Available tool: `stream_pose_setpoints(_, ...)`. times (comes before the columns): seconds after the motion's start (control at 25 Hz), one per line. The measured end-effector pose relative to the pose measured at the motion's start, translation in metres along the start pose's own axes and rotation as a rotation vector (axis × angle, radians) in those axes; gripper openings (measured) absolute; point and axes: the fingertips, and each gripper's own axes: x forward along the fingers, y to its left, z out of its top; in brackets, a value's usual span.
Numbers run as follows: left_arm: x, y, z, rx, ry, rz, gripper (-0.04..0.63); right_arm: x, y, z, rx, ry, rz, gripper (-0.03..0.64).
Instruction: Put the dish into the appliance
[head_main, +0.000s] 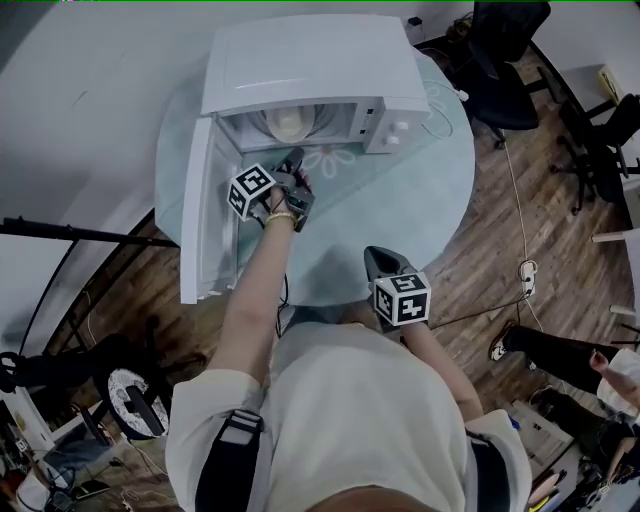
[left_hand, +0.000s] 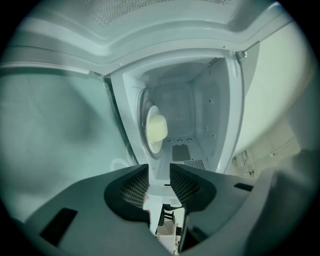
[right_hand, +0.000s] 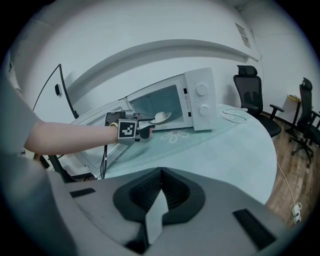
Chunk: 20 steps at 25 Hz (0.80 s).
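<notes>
The left gripper (left_hand: 159, 186) has its jaws parted with nothing between the pads. It hangs just in front of the open cavity of the microwave (head_main: 310, 60), tilted on its side. The dish (left_hand: 156, 129), a pale shallow bowl, already sits inside on the turntable, apart from the jaws and well within the cavity. The door (head_main: 205, 210) stands swung fully out toward the person, beside the left hand.

The right gripper (right_hand: 159, 197) has its jaws pressed together on nothing and hovers low over the near edge of the round table (head_main: 400, 210), well away from the appliance.

Placing looks done, so the step in hand is most likely clearing the left gripper from the opening. To do it well, draw it straight back along the line it points, keep the jaws wide so they do not catch the dish's rim, and keep the marker cube off the door's inner face. Only once it is clear should the door be pushed shut.
</notes>
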Motion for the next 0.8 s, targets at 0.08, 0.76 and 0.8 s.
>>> stream_pose_setpoints(0.08, -0.009, -0.002, -0.010, 0.040, 0.009, 0.012, 0.134, -0.001, 0.001, 0.000, -0.001, -0.008, 0.008, 0.006)
stream_pose_setpoints(0.76, -0.099, -0.008, -0.104, 0.297, 0.052, 0.096, 0.009, -0.028, 0.002, -0.001, -0.021, -0.055, 0.049, 0.006)
stream_pose_setpoints(0.8, -0.104, -0.006, -0.111, 0.311, 0.062, 0.105, 0.009, -0.030, 0.002, -0.002, -0.020, -0.057, 0.052, 0.006)
